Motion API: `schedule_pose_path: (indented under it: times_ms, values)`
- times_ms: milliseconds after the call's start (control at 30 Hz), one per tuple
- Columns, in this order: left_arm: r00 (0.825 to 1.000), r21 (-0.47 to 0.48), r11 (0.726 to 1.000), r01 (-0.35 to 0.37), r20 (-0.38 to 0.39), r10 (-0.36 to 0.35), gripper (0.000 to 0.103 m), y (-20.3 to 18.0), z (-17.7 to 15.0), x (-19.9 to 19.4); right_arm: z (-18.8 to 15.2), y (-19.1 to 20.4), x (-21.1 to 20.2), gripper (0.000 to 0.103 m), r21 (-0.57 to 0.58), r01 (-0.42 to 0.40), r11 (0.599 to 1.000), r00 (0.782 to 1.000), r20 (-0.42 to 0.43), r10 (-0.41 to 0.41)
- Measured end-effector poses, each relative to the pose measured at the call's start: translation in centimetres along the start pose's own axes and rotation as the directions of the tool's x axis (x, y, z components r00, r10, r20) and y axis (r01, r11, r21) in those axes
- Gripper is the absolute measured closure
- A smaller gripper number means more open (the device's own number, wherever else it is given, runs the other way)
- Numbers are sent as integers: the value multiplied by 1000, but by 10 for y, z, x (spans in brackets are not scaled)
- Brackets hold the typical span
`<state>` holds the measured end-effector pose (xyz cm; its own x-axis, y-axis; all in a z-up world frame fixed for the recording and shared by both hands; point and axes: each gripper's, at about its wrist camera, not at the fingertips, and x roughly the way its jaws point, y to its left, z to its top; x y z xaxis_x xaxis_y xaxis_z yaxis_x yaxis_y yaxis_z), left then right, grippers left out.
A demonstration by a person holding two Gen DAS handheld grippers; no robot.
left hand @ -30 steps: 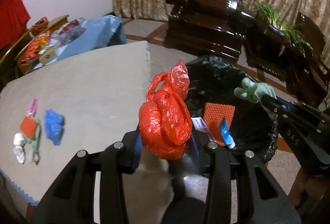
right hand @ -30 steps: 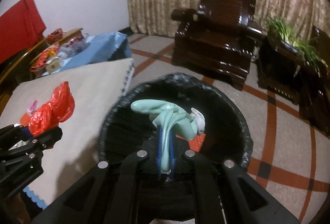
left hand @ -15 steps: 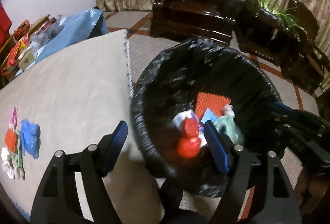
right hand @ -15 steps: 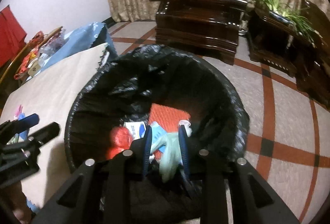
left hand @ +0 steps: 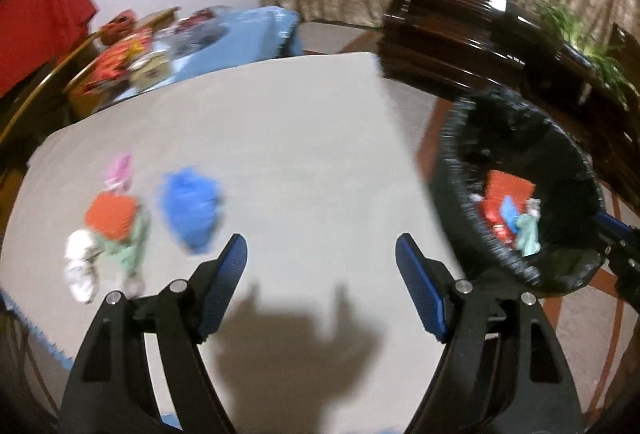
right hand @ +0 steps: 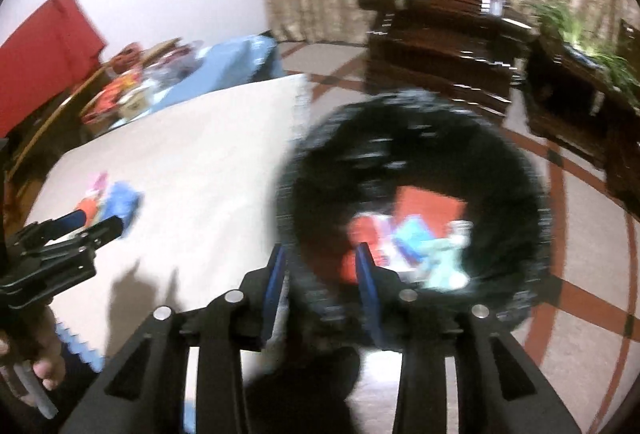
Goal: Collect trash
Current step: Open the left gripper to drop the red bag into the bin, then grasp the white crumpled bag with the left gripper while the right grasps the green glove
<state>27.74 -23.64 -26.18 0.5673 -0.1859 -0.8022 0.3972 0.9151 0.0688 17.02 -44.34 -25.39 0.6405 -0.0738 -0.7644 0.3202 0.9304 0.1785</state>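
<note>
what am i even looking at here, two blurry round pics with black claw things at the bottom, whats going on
There is no robot here. A person holds a hand-held gripper in each hand, and each one carries a wide-angle camera looking out along its two fingers. One picture comes from the left gripper, the other from the right gripper. The blur comes from motion.

Both have just been opening, and nothing is between their fingers now. The left one hangs over a beige table cover, where trash remains: a blue crumpled piece, an orange piece, a pink scrap and something white.

The right one hangs at the rim of a black-lined bin on the floor, which already holds a red bag, an orange sheet and a pale green glove.
</note>
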Motion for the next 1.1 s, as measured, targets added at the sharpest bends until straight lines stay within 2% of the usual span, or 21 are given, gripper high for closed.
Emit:
schedule_pose_path:
  times_ms: [167,300,400,567,833,1100]
  values:
    - [997,-95,993,-74,20,76,27,87,-17,-23,-8,84,7,65,-86,-97,992,995,-17,96]
    - [989,-163,977,-140,29,146,26,152,-37,-35,-14,146,13,65,-146,-151,978,988,-26,149]
    - [981,-213,960,-183,26,193,26,202,-56,-38,-18,184,18,64,-182,-176,967,984,-17,176]
    - [971,-251,943,-220,38,236,26,258,-77,-39,-23,230,33,63,-211,-193,958,981,-15,195]
    - [980,-238,954,-182,35,195,26,295,-92,-6,-32,280,65,56,-234,-186,954,982,-4,190]
    - [989,-226,964,-143,11,149,26,318,-100,40,-51,338,107,56,-264,-220,939,976,-63,211]
